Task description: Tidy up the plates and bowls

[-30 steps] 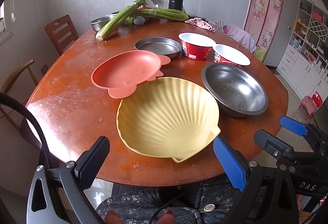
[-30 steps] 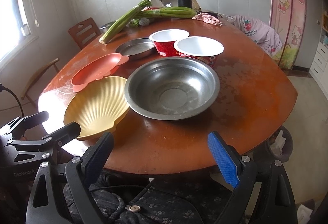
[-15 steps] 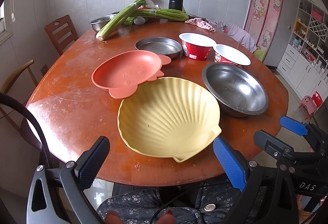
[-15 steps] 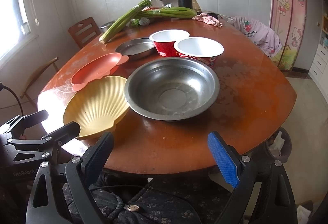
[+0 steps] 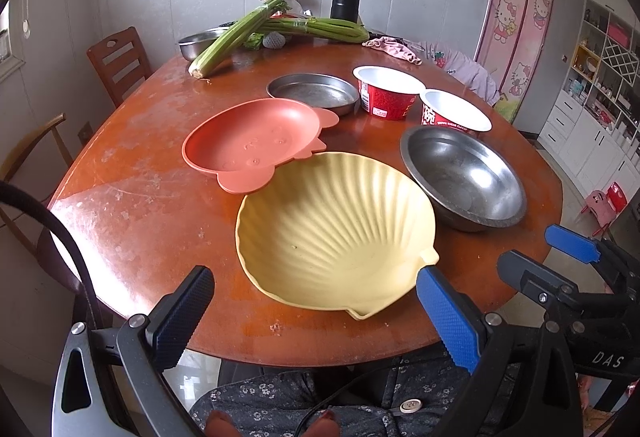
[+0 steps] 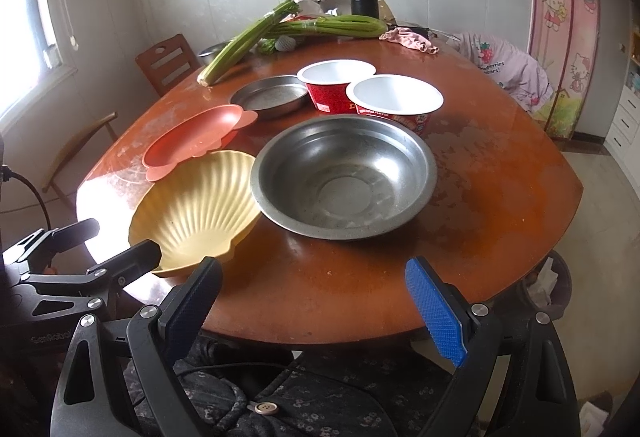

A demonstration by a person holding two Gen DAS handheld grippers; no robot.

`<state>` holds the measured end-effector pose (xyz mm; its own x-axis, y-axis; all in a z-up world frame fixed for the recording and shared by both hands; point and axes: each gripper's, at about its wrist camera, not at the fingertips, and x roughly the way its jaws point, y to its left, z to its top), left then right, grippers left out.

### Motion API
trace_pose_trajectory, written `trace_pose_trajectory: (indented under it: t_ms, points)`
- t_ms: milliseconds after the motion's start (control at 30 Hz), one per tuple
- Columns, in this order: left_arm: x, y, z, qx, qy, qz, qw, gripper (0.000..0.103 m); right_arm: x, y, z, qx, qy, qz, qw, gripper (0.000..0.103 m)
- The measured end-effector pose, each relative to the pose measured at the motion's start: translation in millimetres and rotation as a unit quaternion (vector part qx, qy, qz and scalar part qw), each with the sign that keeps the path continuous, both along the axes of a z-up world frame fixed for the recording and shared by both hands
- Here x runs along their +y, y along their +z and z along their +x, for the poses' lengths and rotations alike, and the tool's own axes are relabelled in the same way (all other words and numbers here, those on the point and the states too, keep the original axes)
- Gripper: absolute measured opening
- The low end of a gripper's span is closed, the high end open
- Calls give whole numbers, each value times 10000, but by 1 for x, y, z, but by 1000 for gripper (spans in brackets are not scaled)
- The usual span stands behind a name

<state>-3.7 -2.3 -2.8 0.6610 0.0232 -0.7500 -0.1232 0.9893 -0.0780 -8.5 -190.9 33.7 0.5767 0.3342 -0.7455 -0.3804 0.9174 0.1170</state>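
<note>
Six dishes sit loose on the round wooden surface (image 5: 132,193), none yet stacked. In the left wrist view the yellow shell-shaped plate (image 5: 336,233) fills the lower centre, its far edge tucked just under or against the coral animal-shaped plate (image 5: 252,145) at centre left; which overlaps which is hard to tell. The large steel bowl (image 6: 344,177) sits at the middle of the right wrist view, touching or nearly touching the shell plate's rim, with two red paper bowls (image 6: 394,103) just behind it and a shallow steel pan (image 6: 270,95) to their left. The left gripper (image 5: 316,317) hangs at the frame's bottom with jaws spread wide and empty, one blue pad close beside the shell plate's small tab; the right gripper (image 6: 312,301) is likewise wide and holds nothing. The two plastic-looking plates are probably light, stiff and smooth, best pinched at the thin rim or the tab. The steel bowl is likely heavier and slick, so its rolled lip suits a firm pinch. The paper bowls would crush easily.
</note>
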Motion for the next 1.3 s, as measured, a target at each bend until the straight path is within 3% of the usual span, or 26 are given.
trace_pose_trajectory:
  t_ms: [500,967,1300]
  points:
    - [35,12,19,-65,224,-74,9997,102,26,23,35,63,138,196,9997,94]
    - [84,11,42,105,713,-240,9971,102,83,34,82,162,703,-12,9974,94]
    - [118,1,75,401,885,-515,9939,102,115,23,120,342,845,-345,9952,93]
